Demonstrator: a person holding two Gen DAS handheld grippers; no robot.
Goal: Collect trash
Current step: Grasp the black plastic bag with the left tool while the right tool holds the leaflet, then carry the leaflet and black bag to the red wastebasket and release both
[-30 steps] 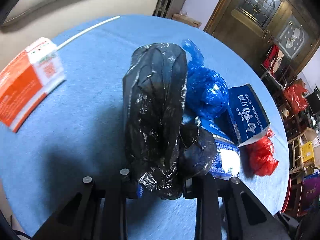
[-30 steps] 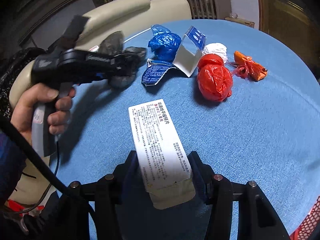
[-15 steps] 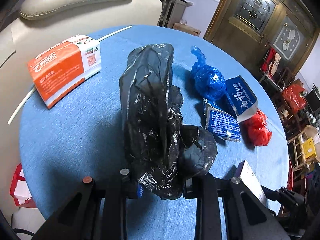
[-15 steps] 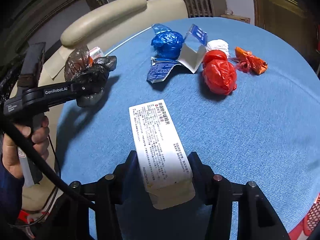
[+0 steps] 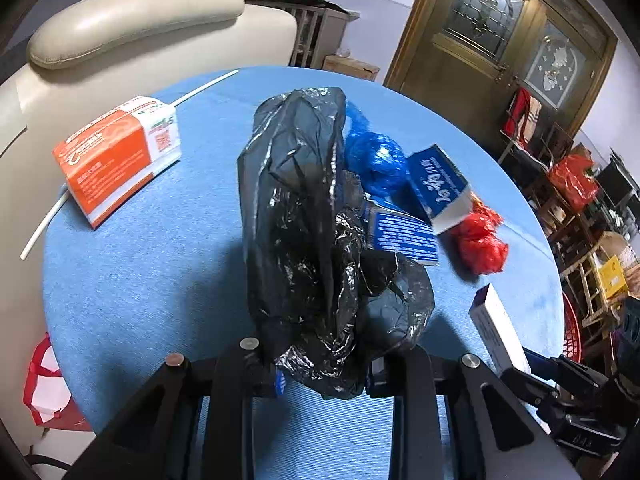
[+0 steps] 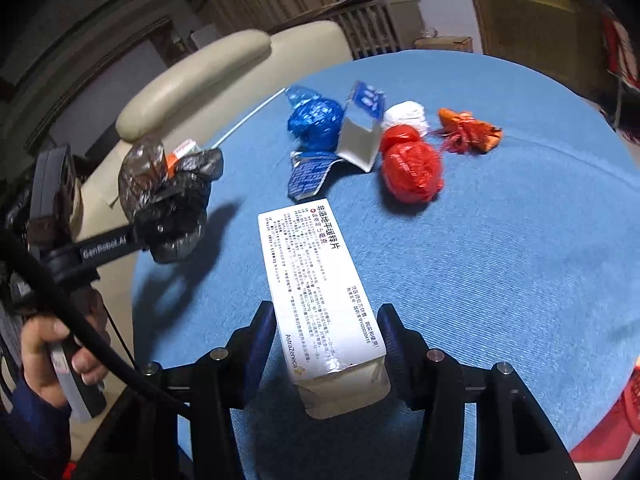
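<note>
Black plastic, crumpled and glossy, fills the left gripper [image 5: 326,364], whose jaws are clamped tight on the bunched lower end of a black bag [image 5: 316,232] that stands up and away from the fingers above a round table [image 5: 132,280] covered in blue cloth. Seen from the right wrist, the same tool [image 6: 168,216] carries the lettering "GenRobot.AI" along its side and is held by a person's hand [image 6: 60,356] off the table's left edge.

The right gripper [image 6: 326,344] stands about half closed on a white medicine box [image 6: 316,280], its pads pressing the box's long sides near the close end. The box's long axis runs away from the camera toward the table's middle, tilted slightly left. "AstraZeneca" is printed near the gripped end; the rest is Chinese text, too small to read fully.

Loose on the cloth beyond lie a blue bag [image 6: 316,120] wadded into a ball, a blue toothpaste carton [image 5: 440,184] with white Chinese characters, open at one end, a flattened blue printed carton [image 5: 402,236], a red bag [image 6: 412,172], a white wad [image 6: 406,114] and an orange-red scrap [image 6: 468,130]. An orange-and-white box [image 5: 116,156] bearing a QR code sits apart near the far-left rim, lying on a thin white stick [image 5: 208,86]. A cream chair [image 5: 132,28] stands behind.
</note>
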